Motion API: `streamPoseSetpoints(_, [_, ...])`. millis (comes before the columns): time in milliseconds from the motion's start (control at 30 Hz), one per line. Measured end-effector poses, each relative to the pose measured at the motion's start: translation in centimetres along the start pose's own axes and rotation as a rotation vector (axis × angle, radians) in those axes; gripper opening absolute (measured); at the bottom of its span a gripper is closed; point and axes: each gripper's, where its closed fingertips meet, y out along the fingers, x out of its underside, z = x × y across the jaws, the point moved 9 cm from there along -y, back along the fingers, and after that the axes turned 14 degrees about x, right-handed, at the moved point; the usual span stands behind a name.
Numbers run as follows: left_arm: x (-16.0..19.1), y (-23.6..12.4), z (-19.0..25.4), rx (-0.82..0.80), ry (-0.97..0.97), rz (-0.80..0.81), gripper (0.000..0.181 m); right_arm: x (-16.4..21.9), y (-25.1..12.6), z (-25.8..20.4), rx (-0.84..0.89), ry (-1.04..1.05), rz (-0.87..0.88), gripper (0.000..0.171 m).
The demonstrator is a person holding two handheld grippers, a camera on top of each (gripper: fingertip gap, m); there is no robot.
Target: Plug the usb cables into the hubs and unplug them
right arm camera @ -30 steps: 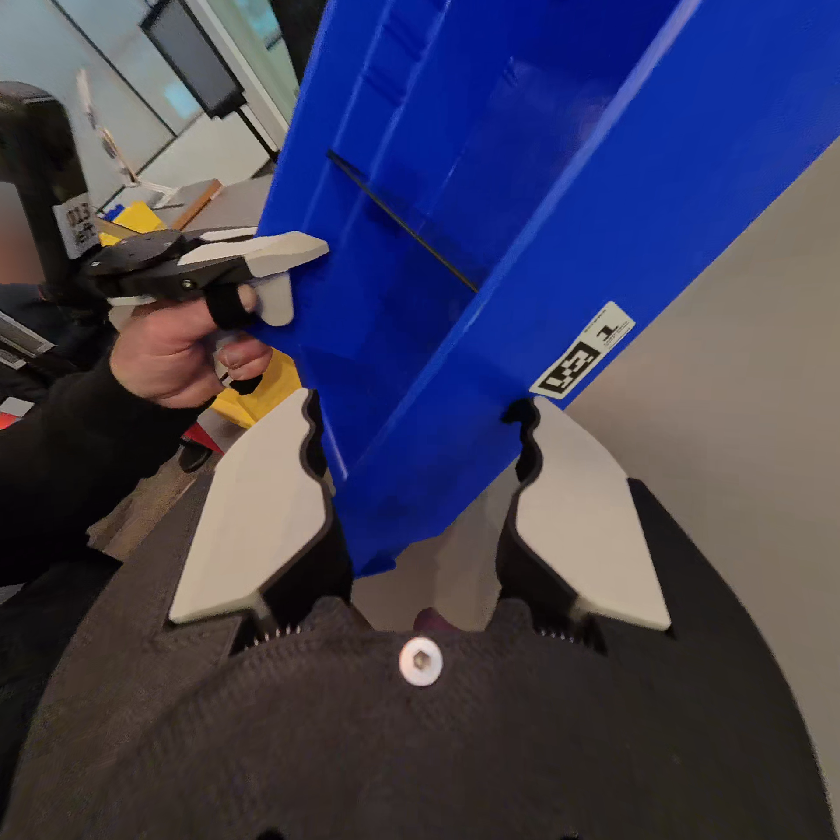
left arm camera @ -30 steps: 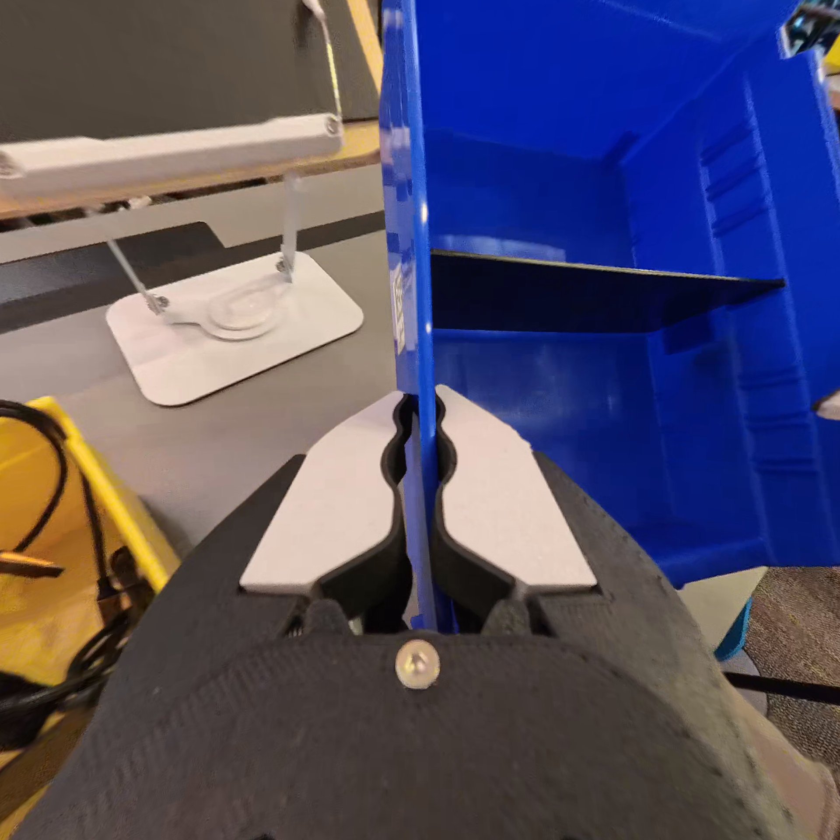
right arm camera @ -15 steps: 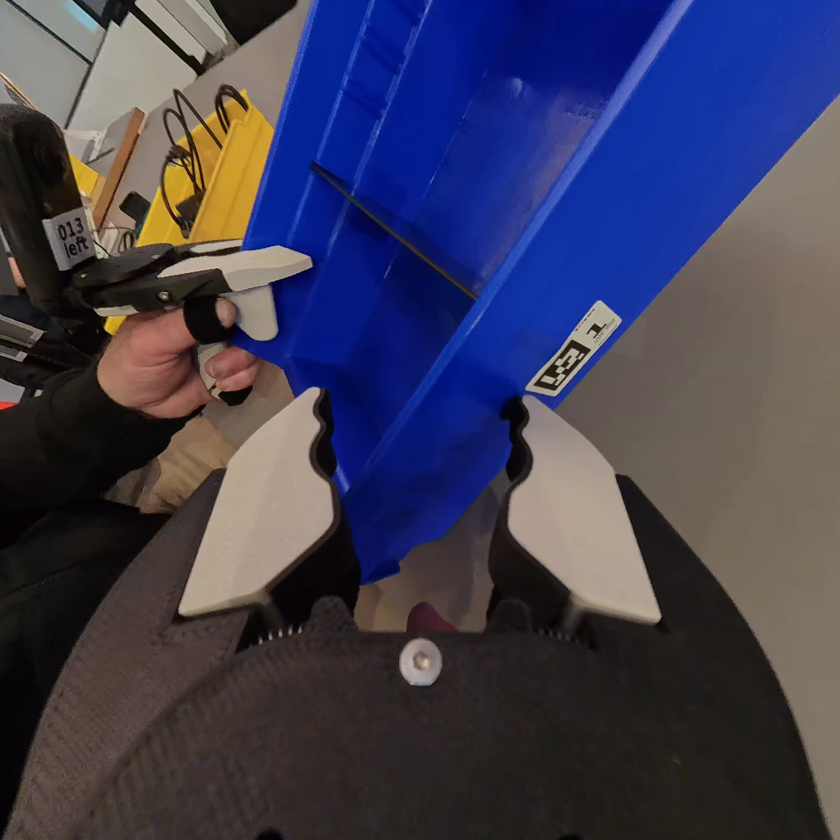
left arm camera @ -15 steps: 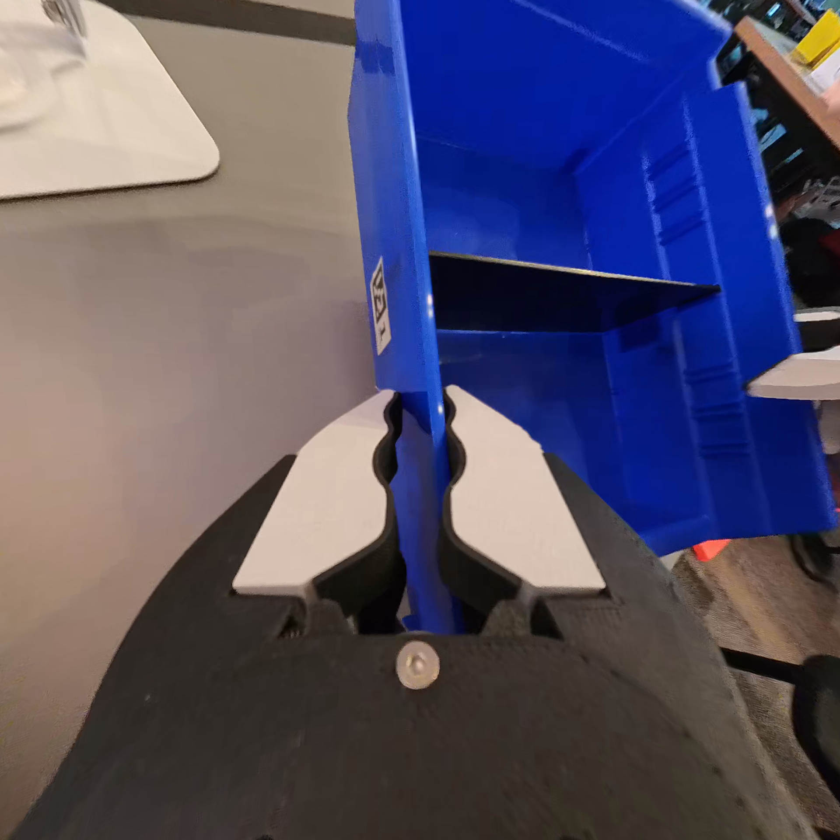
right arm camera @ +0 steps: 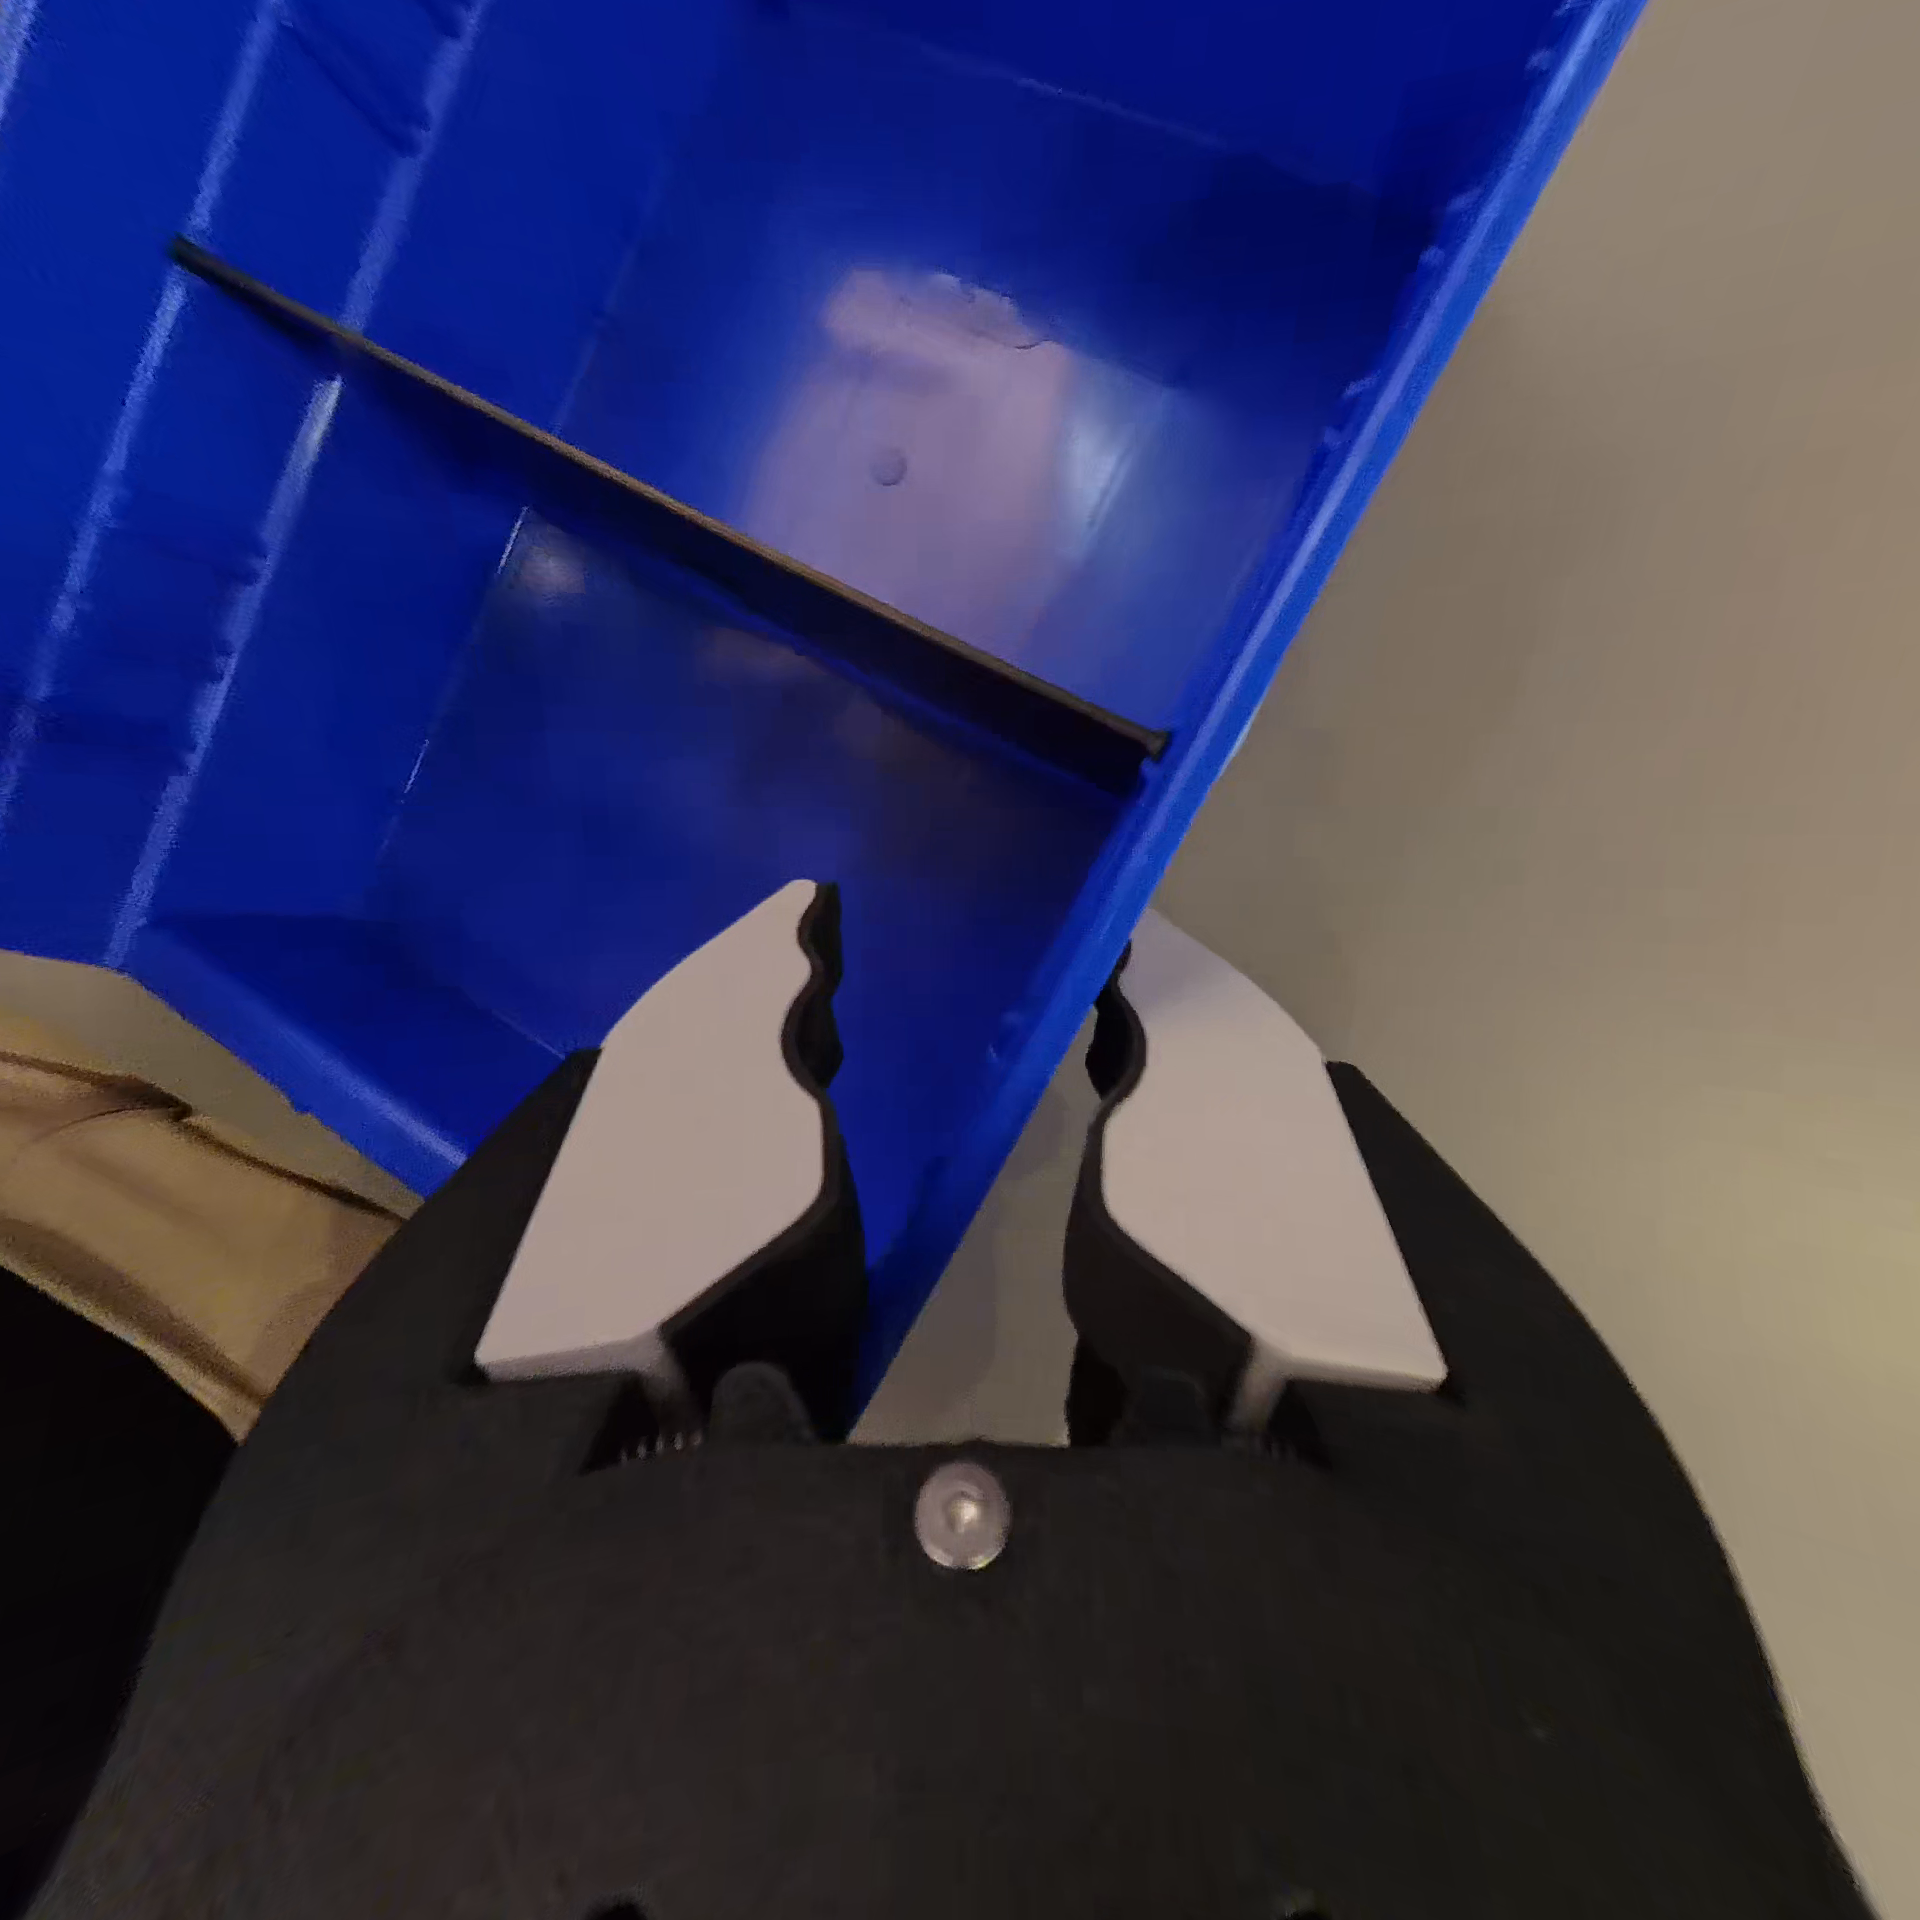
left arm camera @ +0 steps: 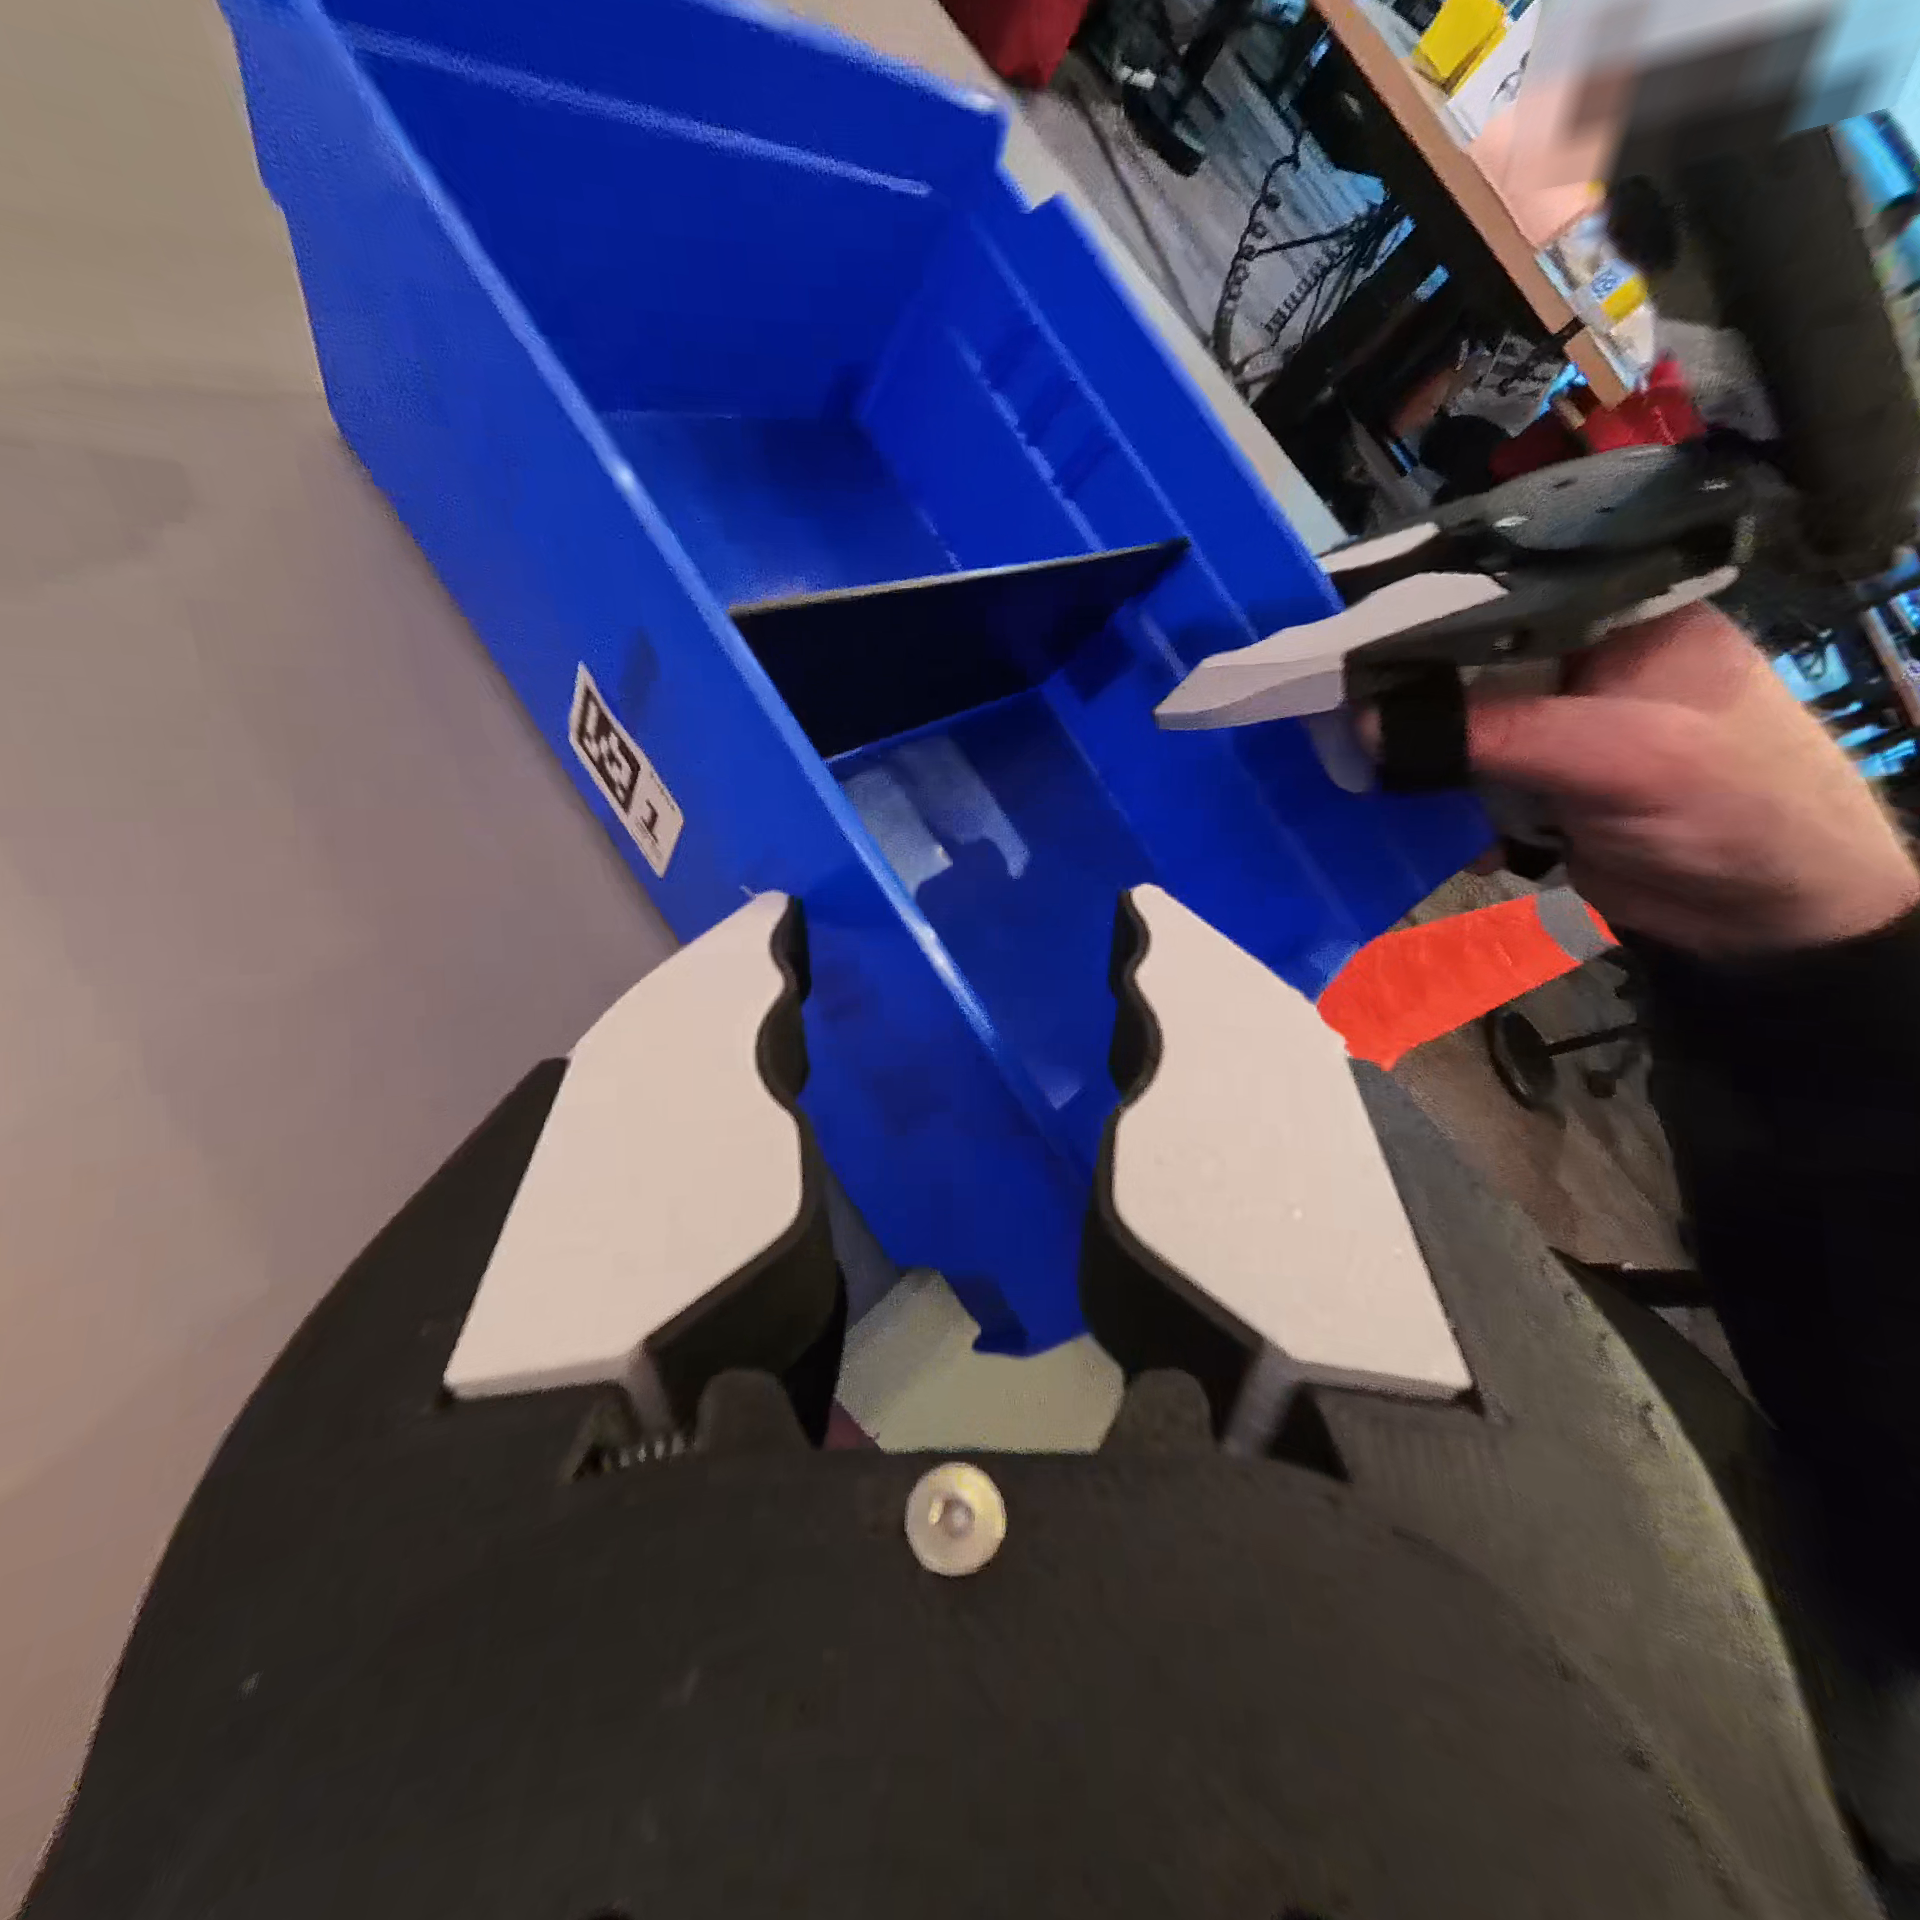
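Note:
An empty blue bin (left arm camera: 644,499) with a black divider (left arm camera: 935,644) rests on the grey table (left arm camera: 208,831). My left gripper (left arm camera: 956,925) is open, with its fingers on either side of the bin's near corner wall and not clamping it. My right gripper (right arm camera: 971,925) is open and straddles the bin's (right arm camera: 727,208) right side wall near the divider (right arm camera: 665,520). It also shows in the left wrist view (left arm camera: 1299,623), held by a hand (left arm camera: 1662,810) at the bin's far wall. No USB cables or hubs are in view.
A white label sticker (left arm camera: 623,769) sits on the bin's outer wall. Orange tape (left arm camera: 1444,977) marks the table edge beyond the bin. Another desk with tangled cables (left arm camera: 1299,260) stands behind. Bare grey table (right arm camera: 1610,727) lies right of the bin.
My left gripper has opened and let go of the bin wall it was clamping. The bin has come down from its tilt onto the table. My right gripper has shifted from the corner to the side wall.

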Motion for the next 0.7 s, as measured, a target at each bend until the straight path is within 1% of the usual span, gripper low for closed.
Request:
streamPoseSetpoints(33, [-0.2,-0.6,0.2,0.001,0.016,0.015,0.058,-0.2,0.1,0.1,0.012,-0.008,-0.009,0.044])
streamPoseSetpoints(100, [-0.5,-2.2,0.5,-0.030,0.057,0.035,0.056,-0.7,0.3,0.3,0.043,-0.027,-0.024,0.039])
streamPoseSetpoints(167, [-0.7,-4.4,0.8,-0.080,0.122,0.050,0.055,-1.0,0.5,0.9,0.068,-0.039,-0.026,0.031])
streamPoseSetpoints(233, [-0.9,-7.4,0.9,-0.161,0.195,0.064,0.054,-1.2,0.7,1.5,0.054,-0.033,-0.033,0.026])
streamPoseSetpoints(300, [-1.2,-11.2,0.8,-0.269,0.262,0.068,0.053,-1.3,0.7,1.9,0.069,-0.049,-0.042,0.024])
streamPoseSetpoints(367, [-1.8,-15.9,0.4,-0.428,0.332,0.079,0.050,-1.4,0.7,2.2,0.076,-0.062,-0.051,0.023])
streamPoseSetpoints(467, [-1.9,-23.8,-1.7,-0.769,0.409,0.020,0.053,-1.5,0.8,2.8,0.081,-0.069,-0.060,0.022])
streamPoseSetpoints(533, [-0.9,-28.9,-3.3,-0.925,0.362,-0.004,0.054,-1.6,0.8,3.1,0.085,-0.075,-0.066,0.021])
streamPoseSetpoints(600, [0.8,-32.8,-5.3,-1.031,0.263,-0.084,0.063,-1.7,0.8,3.5,0.092,-0.073,-0.067,0.020])
streamPoseSetpoints(667, [2.9,-35.6,-7.0,-1.107,0.184,-0.165,0.063,-1.8,0.9,3.9,0.100,-0.075,-0.066,0.020])
streamPoseSetpoints(700, [3.9,-36.4,-7.7,-1.124,0.144,-0.215,0.064,-1.8,0.9,4.1,0.101,-0.073,-0.070,0.020])
